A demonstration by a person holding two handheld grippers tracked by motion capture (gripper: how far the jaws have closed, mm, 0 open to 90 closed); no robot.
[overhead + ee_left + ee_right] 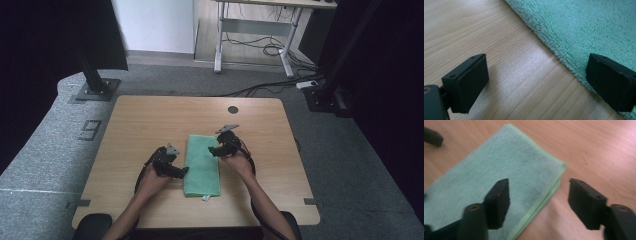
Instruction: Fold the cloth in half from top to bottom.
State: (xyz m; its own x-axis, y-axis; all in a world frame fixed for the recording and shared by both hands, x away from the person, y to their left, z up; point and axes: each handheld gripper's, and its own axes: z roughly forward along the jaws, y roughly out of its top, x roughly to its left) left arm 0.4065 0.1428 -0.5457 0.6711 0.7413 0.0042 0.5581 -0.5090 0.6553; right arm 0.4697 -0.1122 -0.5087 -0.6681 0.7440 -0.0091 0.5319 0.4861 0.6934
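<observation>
Green towel (202, 165) lay folded into a long strip mid-table (150, 120), long axis running near to far, small tag poking out at its near edge. Left tongs (176, 171) sat low at the towel's left edge, about halfway along; in the left gripper view I saw the jaws wide apart, one over bare wood, the other over the fluffy towel (584, 27) edge, nothing pinched. Right tongs (215, 149) were at the towel's far right corner, held above it. In the right gripper view the jaws stood partly open, straddling the folded corner of the towel (506, 172), one jaw over cloth, one over the table (599, 150); no contact I could see, frame was a bit blurred.
</observation>
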